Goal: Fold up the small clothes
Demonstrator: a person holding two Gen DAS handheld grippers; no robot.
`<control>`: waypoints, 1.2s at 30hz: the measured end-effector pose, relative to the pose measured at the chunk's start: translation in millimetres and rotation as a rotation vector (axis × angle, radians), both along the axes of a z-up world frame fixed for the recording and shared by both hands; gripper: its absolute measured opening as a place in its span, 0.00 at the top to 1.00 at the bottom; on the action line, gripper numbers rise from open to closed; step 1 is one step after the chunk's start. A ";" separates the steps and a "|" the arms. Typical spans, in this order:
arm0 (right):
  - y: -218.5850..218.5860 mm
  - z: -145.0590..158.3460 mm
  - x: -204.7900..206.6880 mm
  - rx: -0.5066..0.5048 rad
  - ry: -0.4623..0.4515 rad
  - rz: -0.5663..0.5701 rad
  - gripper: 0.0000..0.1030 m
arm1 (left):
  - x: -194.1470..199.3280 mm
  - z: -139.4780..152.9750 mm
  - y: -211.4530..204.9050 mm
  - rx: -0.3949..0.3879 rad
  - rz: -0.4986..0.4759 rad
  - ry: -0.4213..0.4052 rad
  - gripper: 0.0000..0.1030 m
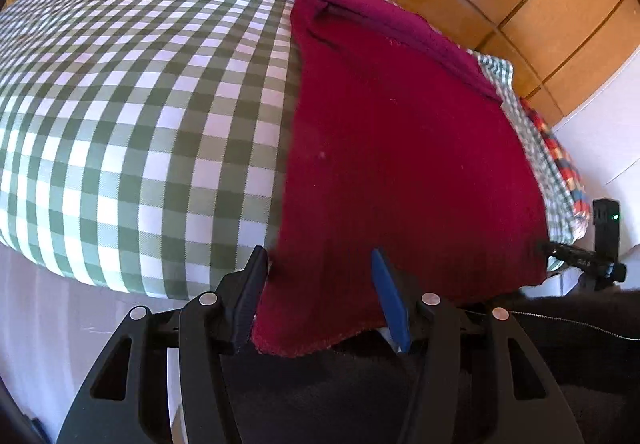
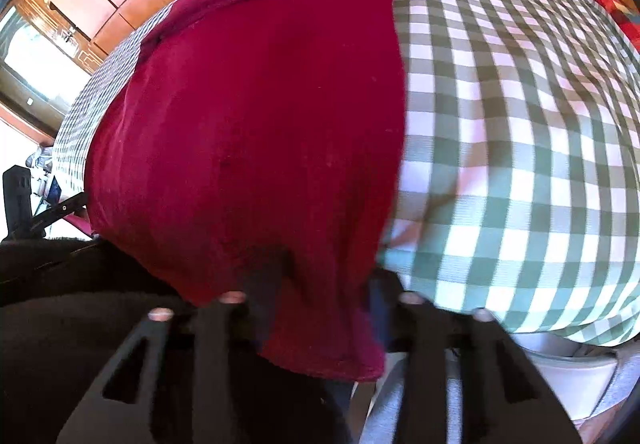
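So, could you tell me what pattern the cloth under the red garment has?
Green-and-white check on the cloth, clearest in the left wrist view.

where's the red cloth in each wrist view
Left wrist: red cloth fills the right half, its near edge between the left gripper's fingers.
Right wrist: it fills the left and centre, its near corner draped over the right gripper.
Shared landmark: the green checked sheet beside it.

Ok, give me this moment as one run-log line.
step: gripping near hem | item: red garment flat on checked cloth | left gripper: astride hem corner, grip unclear | right gripper: astride other corner, blurred
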State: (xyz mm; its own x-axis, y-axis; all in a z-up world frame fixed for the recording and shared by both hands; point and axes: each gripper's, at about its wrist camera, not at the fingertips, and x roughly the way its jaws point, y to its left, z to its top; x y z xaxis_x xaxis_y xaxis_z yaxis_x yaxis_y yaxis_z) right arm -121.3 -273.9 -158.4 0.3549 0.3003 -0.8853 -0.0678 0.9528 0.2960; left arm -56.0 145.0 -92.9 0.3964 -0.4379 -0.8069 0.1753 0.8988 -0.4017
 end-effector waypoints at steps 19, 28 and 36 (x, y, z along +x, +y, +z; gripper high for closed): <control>-7.5 68.6 35.9 0.418 -0.184 -0.012 0.87 | 45.4 78.2 17.1 -0.378 -0.032 -0.162 0.90; -51.0 77.6 108.7 0.482 -0.252 -0.223 0.86 | 145.0 98.3 10.7 -0.391 0.093 -0.131 0.90; -84.2 69.4 148.6 0.492 -0.254 -0.343 0.20 | 206.9 97.1 28.8 -0.365 0.256 -0.171 0.30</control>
